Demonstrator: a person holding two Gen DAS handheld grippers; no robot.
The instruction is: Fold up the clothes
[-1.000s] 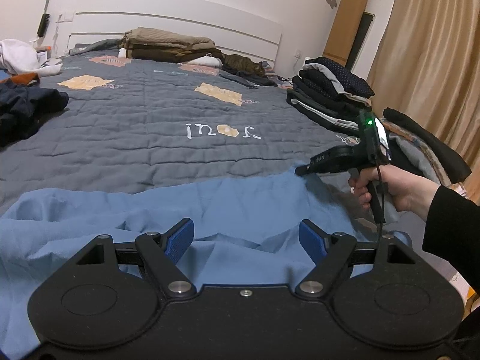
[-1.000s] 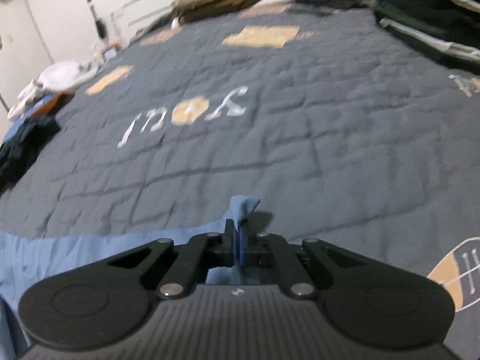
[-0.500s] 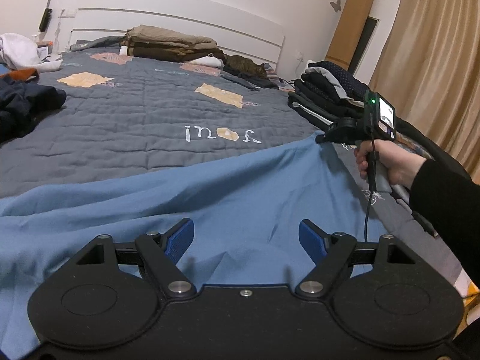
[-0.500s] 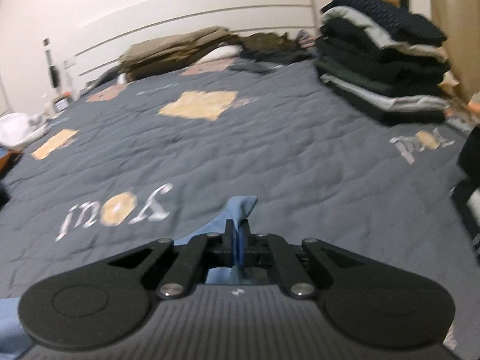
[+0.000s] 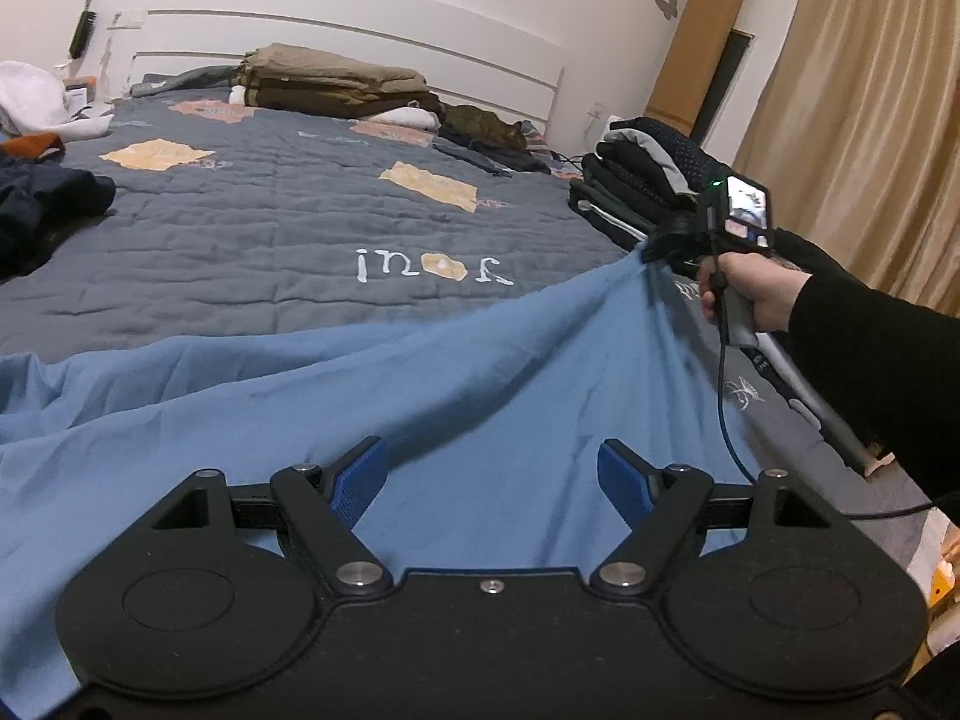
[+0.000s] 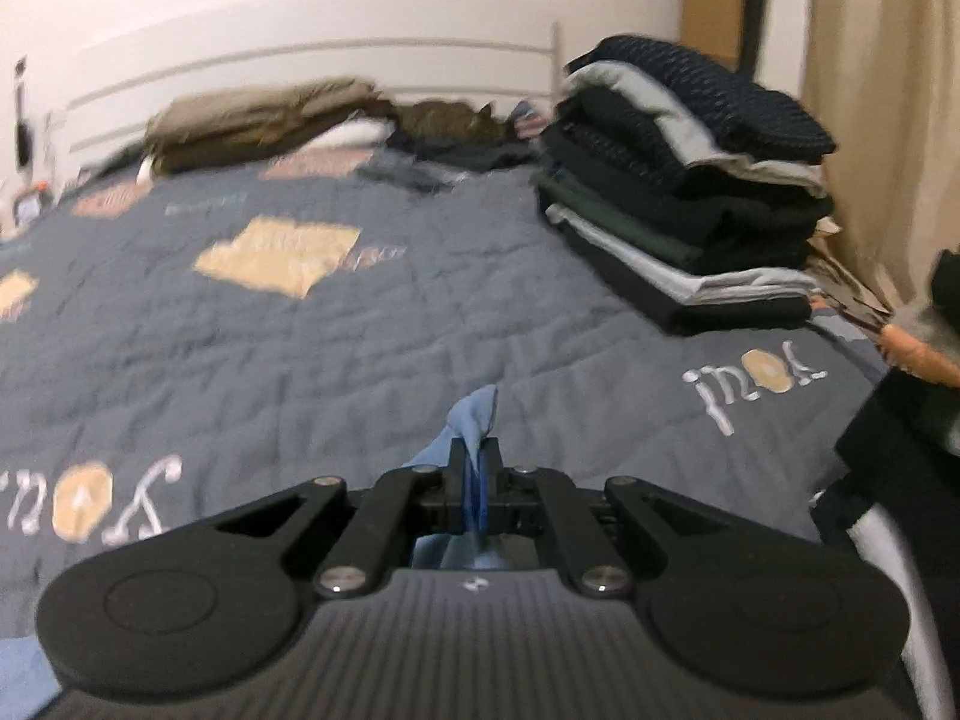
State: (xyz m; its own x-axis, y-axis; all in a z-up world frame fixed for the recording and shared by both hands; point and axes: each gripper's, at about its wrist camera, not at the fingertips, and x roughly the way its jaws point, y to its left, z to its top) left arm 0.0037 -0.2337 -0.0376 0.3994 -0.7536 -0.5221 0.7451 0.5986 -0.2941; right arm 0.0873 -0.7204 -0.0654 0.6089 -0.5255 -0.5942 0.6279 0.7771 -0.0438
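A light blue cloth (image 5: 420,396) lies spread over the near part of the grey quilt (image 5: 270,228). In the left wrist view its far right corner is drawn up to my right gripper (image 5: 651,252), held by a hand (image 5: 750,294) in a black sleeve. The right wrist view shows that corner (image 6: 480,411) pinched between the pads of the right gripper (image 6: 477,450). Its jaws are just starting to open, with the cloth still between them. My left gripper (image 5: 492,474) hovers open low over the cloth's near edge, with nothing between its fingers.
A tall stack of folded dark clothes (image 6: 690,192) stands at the bed's right edge, just beyond the right gripper. Folded khaki garments (image 5: 336,84) lie by the headboard. A dark crumpled heap (image 5: 36,210) sits at the left. Beige curtains (image 5: 870,120) hang on the right.
The right gripper has carried the cloth's corner away to the right and upward, stretching the rumpled cloth out smoother across the quilt. The left gripper has stayed in place, still open.
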